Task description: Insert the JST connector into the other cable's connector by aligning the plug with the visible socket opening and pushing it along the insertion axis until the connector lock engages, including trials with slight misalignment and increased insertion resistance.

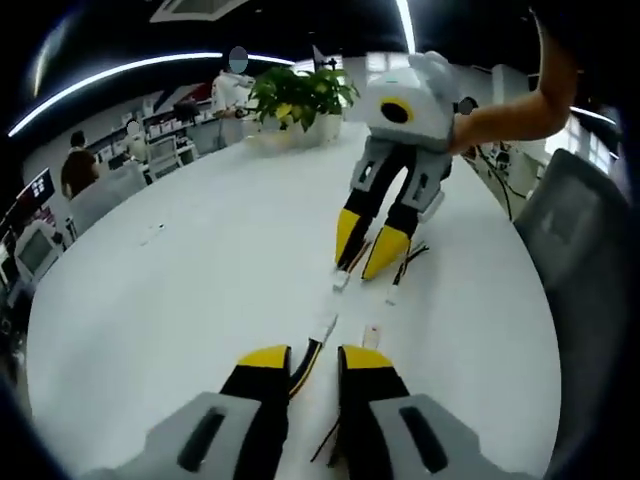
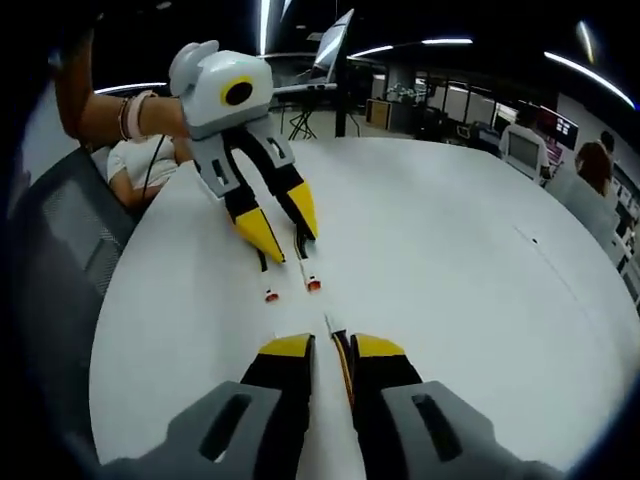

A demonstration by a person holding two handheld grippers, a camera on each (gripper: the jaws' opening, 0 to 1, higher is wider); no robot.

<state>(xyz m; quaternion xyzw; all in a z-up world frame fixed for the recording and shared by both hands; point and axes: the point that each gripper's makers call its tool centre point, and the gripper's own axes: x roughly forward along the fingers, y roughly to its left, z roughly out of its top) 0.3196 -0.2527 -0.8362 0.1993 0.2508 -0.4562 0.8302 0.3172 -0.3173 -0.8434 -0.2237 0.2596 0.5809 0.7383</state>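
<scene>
Two thin cables with small white JST connectors lie on the white table. In the left gripper view, my left gripper is open low over the table. A black-and-yellow wire runs between its jaws to a white connector, and a second white end lies beside it. Farther off, my right gripper is open over the other cable's connector. In the right gripper view, my right gripper straddles its wire and white plug. The left gripper faces it, with red-tipped ends in front.
A potted plant stands at the table's far end. A grey chair sits at the table edge, and a person's forearm reaches in. Desks, monitors and people are in the background. The table is wide.
</scene>
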